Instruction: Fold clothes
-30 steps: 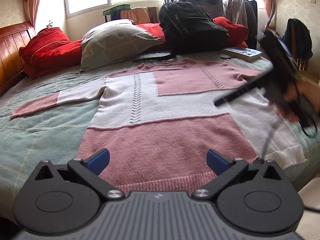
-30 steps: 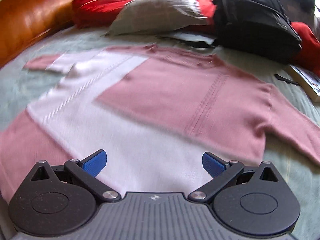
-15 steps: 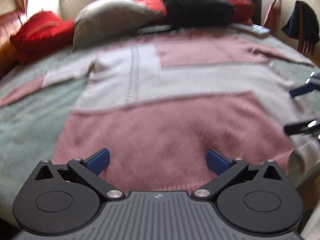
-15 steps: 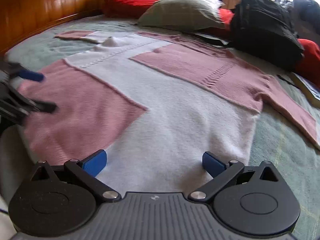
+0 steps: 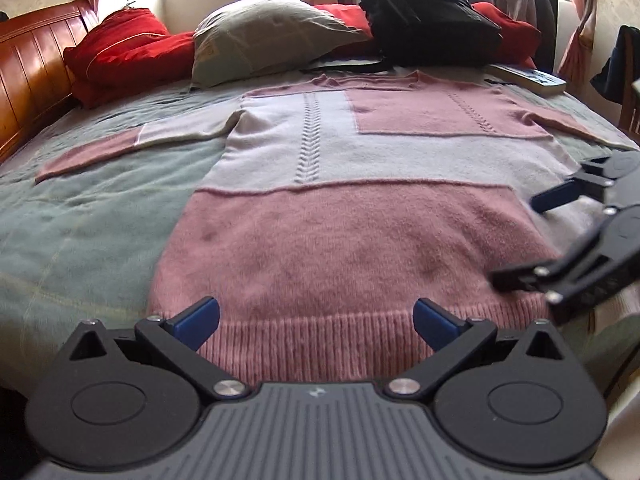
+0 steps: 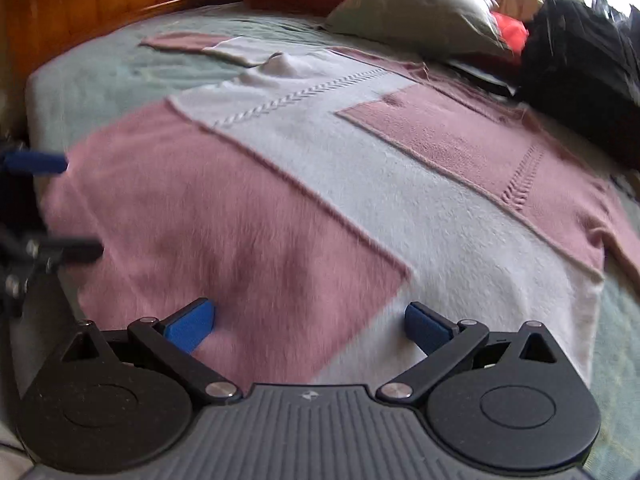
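Green bedspread (image 5: pixel 92 216), flat sweater (image 5: pixel 352 240), hem at left gripper (image 5: pixel 316 322), spread wide

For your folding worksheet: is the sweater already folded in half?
No, the sweater lies spread flat on the bed, both sleeves stretched outwards.

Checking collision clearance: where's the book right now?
Left wrist view, far right: the book lies on the bed beyond the sweater's shoulder, right of the black backpack.
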Tool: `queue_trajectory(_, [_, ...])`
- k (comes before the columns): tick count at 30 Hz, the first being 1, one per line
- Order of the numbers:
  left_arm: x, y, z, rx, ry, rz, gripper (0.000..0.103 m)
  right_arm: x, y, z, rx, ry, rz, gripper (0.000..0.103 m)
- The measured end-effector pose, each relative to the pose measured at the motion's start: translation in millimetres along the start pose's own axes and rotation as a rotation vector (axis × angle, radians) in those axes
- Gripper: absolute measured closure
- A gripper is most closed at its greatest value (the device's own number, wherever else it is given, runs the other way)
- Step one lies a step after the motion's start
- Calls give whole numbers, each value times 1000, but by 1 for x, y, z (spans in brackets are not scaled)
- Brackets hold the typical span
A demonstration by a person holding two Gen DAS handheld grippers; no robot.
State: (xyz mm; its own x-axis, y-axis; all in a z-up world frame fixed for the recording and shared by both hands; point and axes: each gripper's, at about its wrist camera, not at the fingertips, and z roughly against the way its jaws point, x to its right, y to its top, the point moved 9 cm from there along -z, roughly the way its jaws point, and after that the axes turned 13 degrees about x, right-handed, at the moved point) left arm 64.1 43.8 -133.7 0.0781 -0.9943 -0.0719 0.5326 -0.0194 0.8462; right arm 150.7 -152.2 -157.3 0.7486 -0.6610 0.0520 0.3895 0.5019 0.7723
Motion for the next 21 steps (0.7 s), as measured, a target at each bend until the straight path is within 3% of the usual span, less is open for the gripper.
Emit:
queue_trajectory(6, [3, 3, 6, 20, -14, -14, 1, -8, -10, 28, -52, 58, 12, 0])
queue_trajectory(12, [-1, 8, 15, 48, -6, -5, 1, -8, 16, 34, 22, 186, -175, 0])
queue_trajectory(17, [-8, 7, 18, 51, 4, 21, 1, -26, -6, 30, -54, 269, -208, 0])
queue_trajectory(21, [-5, 9, 17, 52, -16, 28, 1, -26, -12, 50, -85, 331, -259, 0])
